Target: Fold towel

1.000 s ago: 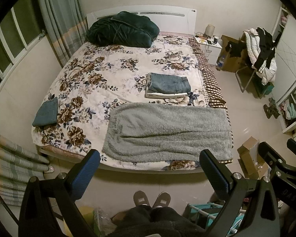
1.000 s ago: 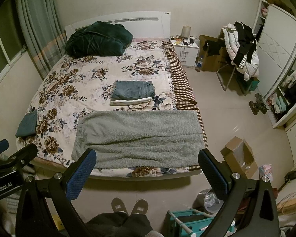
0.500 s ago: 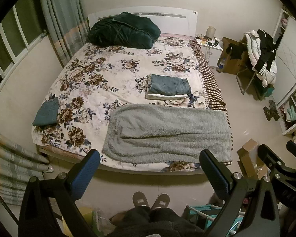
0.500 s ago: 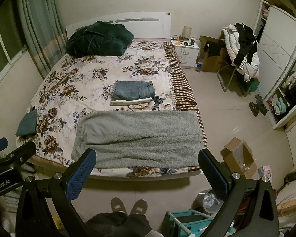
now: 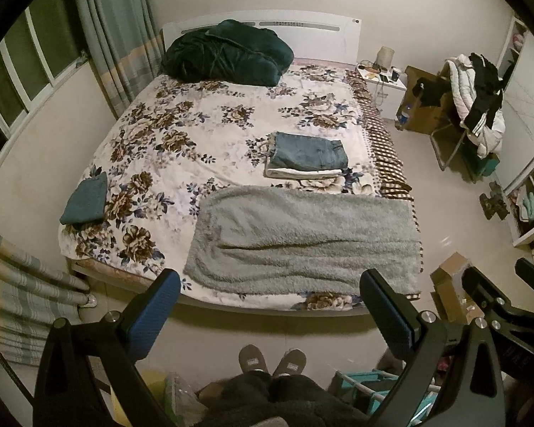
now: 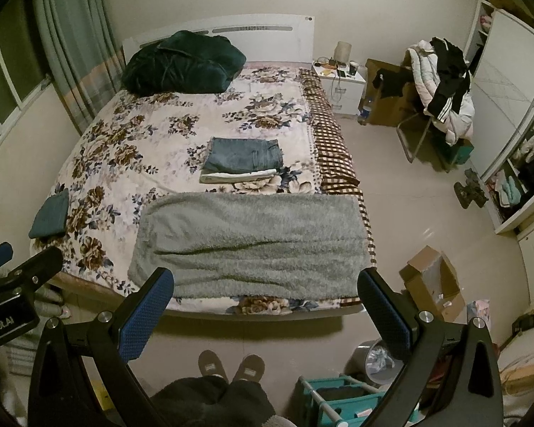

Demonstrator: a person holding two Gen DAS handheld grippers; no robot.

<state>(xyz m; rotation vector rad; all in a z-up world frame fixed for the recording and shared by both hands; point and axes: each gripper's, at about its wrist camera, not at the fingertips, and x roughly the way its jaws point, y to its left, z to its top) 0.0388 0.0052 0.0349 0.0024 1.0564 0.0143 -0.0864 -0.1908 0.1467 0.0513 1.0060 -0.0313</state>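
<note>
1. In your left wrist view, the left gripper (image 5: pixel 268 311) has its fingers wide apart and holds nothing. The grey towel (image 5: pixel 302 242) lies flat at the near edge of the bed (image 5: pixel 181 135). The right gripper (image 5: pixel 498 295) appears at the right edge.
2. In your right wrist view, the right gripper (image 6: pixel 265 311) is also spread apart and empty, above the towel (image 6: pixel 249 245). Only here you see the bin (image 6: pixel 373 359) on the floor.

Both views are dim and yellowish, lit by indoor light from above; the window (image 5: pixel 14 82) is dark. A small glare spot shines on the floor (image 6: pixel 427 229). A soft shadow lies under the foot of the bed (image 5: pixel 231 135). Fisheye distortion bends the walls, black corners frame each picture, and fine detail looks slightly soft and grainy.
</note>
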